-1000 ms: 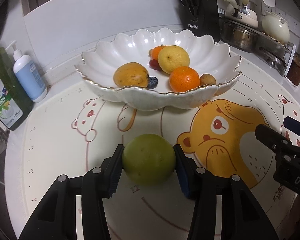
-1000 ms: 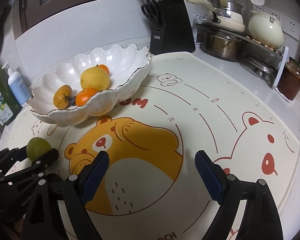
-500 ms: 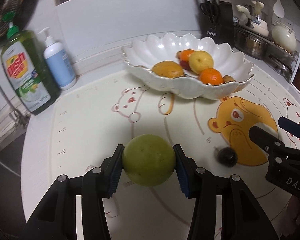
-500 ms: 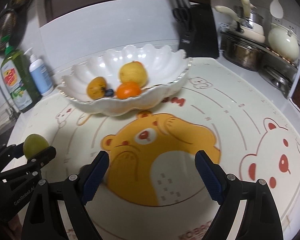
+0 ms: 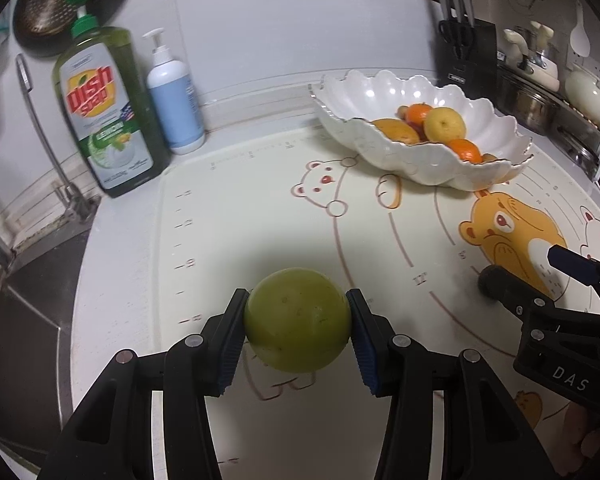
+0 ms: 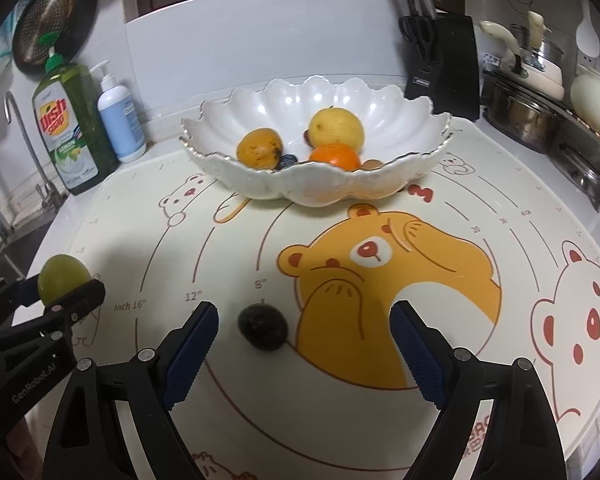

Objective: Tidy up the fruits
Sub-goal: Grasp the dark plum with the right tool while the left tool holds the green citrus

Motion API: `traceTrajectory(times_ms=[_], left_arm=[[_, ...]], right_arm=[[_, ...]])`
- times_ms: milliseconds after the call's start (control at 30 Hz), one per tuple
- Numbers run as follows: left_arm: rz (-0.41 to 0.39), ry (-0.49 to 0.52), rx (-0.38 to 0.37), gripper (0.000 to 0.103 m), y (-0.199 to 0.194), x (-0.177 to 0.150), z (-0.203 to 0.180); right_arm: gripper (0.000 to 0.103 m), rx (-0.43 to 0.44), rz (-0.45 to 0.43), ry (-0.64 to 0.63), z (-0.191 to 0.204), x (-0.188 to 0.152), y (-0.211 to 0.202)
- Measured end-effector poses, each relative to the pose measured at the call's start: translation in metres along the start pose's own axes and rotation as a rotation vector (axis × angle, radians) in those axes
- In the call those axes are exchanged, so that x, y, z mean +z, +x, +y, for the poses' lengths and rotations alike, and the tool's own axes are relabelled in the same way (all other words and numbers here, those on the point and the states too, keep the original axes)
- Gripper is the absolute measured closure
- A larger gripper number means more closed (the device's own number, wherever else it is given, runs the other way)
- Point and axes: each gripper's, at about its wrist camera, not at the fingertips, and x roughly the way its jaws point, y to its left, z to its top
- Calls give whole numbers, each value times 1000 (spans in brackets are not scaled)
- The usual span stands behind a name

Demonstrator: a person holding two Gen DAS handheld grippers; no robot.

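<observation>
My left gripper [image 5: 297, 334] is shut on a round green fruit [image 5: 297, 320] and holds it above the left part of the bear mat; the fruit also shows in the right wrist view [image 6: 63, 279]. My right gripper [image 6: 304, 344] is open and empty, low over the mat. A small dark fruit [image 6: 263, 327] lies on the mat just ahead, nearer the left finger. The white scalloped bowl [image 6: 380, 194] stands at the back with a yellow fruit [image 6: 336, 127], an orange [image 6: 334, 157], a yellow-brown fruit [image 6: 259, 148] and small dark ones.
A green dish soap bottle [image 5: 104, 108] and a white pump bottle [image 5: 175, 108] stand at the back left beside a sink faucet [image 5: 44, 136]. A black knife block [image 6: 444, 64] and a rack with pots [image 6: 540, 92] stand at the back right.
Both grippers have drawn back from the bowl toward the front left. The dark fruit has come into view between the right gripper's fingers. The left still holds the green fruit.
</observation>
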Motion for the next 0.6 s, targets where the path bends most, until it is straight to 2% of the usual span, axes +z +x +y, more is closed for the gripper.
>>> traceTrajectory(times_ms=[167, 367, 433, 500, 600], left_arm=[[0, -14, 18, 55, -1, -4, 9], [-5, -24, 25, 55, -1, -5, 14], [-3, -25, 24, 55, 0, -5, 14], [0, -26, 20, 55, 1, -5, 14], [3, -25, 16, 55, 1, -5, 13]], right_arm=[[17, -6, 14, -17, 9, -2, 6], [30, -4, 33, -26, 15, -2, 13], [38, -3, 48, -26, 15, -2, 16], [50, 4, 58, -24, 15, -2, 18], [60, 10, 64, -21, 15, -3, 19]])
